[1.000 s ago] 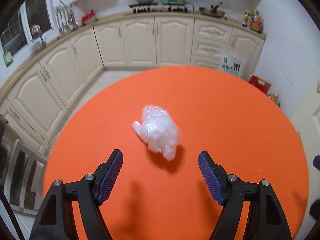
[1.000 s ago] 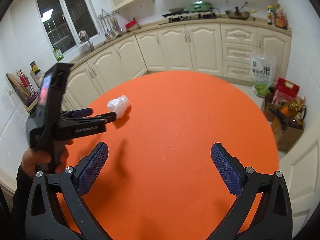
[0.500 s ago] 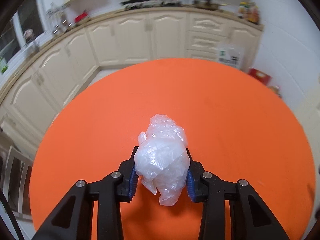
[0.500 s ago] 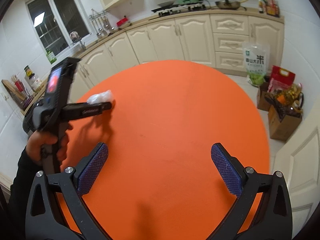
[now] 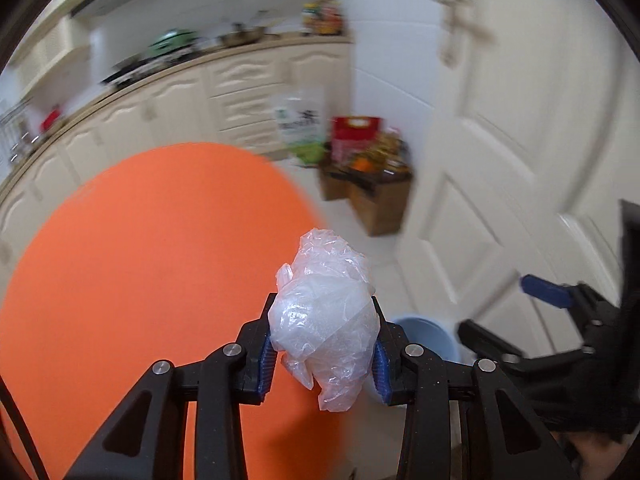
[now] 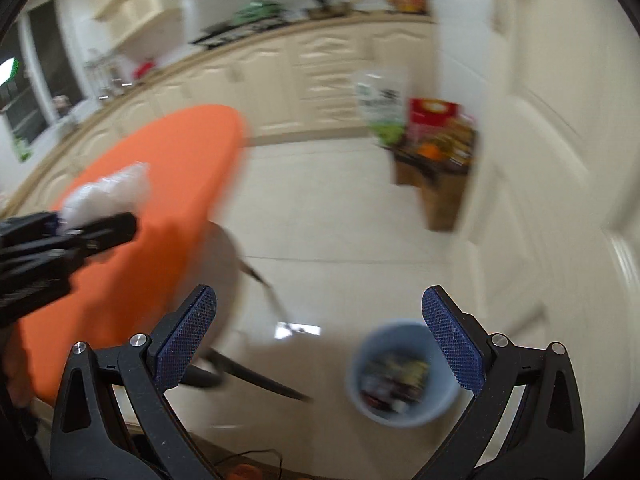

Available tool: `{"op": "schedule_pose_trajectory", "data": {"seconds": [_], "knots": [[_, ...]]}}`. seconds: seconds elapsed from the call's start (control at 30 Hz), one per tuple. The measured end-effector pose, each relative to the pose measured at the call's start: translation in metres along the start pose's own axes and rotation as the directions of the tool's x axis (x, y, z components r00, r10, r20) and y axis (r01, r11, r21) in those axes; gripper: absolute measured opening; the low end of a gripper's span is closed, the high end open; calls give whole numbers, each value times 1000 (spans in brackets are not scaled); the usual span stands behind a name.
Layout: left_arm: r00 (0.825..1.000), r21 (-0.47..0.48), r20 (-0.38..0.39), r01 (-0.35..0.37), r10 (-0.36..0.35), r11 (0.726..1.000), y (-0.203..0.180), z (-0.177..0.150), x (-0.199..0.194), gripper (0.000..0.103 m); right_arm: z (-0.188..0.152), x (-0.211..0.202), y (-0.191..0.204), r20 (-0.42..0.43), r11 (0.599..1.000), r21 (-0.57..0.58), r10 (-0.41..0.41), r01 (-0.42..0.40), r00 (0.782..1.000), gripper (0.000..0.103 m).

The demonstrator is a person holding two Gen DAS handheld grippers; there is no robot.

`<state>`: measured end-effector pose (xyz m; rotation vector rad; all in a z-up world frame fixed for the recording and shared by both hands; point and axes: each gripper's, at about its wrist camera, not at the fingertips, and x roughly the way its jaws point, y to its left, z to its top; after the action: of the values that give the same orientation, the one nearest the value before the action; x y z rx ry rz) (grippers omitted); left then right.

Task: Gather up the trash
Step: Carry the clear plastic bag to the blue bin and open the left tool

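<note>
A: In the left wrist view, where was the trash?

B: The left gripper (image 5: 323, 350) pinched the plastic wad (image 5: 326, 320) over the edge of the orange table (image 5: 140, 260), the blue bin (image 5: 426, 334) just beyond

A: And the right wrist view?

B: The right gripper (image 6: 320, 336) was spread and empty above the floor. The carrying step, I'd judge; next, get over the bin and let go

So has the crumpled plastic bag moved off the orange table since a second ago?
Yes. The plastic bag, clamped in the left tool, was lifted off the middle of the orange table and now hangs past its edge, near the blue bin.
</note>
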<state>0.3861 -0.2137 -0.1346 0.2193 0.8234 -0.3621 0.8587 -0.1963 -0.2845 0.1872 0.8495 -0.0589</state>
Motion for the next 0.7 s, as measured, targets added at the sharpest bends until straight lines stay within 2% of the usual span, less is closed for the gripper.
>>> {"op": "schedule_pose_trajectory", "data": {"seconds": [0.07, 0.17, 0.27, 0.33, 0.4, 0.47, 0.53, 0.7], "knots": [[1000, 49, -16, 8, -7, 999, -30, 1, 19, 36, -19, 13, -33, -39, 998, 53, -42, 44, 998, 103], [996, 85, -74, 53, -47, 995, -70, -7, 54, 36, -47, 42, -76, -101, 988, 141, -50, 64, 994, 103], [986, 108, -162, 58, -40, 993, -88, -11, 123, 36, -68, 73, -106, -160, 979, 171, -82, 110, 984, 103], [975, 112, -221, 59, -33, 992, -86, -10, 174, 36, -84, 92, -118, -191, 976, 174, -96, 130, 977, 103], [953, 91, -300, 71, -41, 993, -92, -15, 227, 36, -99, 117, -131, -233, 972, 165, -125, 165, 965, 103], [923, 82, -384, 78, -40, 994, -95, -25, 282, 36, -120, 144, -140, -283, 967, 142, -165, 211, 945, 103], [906, 118, -422, 70, -14, 991, -108, -33, 320, 36, -141, 173, -147, -336, 964, 114, -191, 241, 922, 103], [848, 116, -529, 112, -34, 987, -126, -58, 402, 36, -192, 242, -175, -476, 947, 123, -205, 296, 855, 98]]}}
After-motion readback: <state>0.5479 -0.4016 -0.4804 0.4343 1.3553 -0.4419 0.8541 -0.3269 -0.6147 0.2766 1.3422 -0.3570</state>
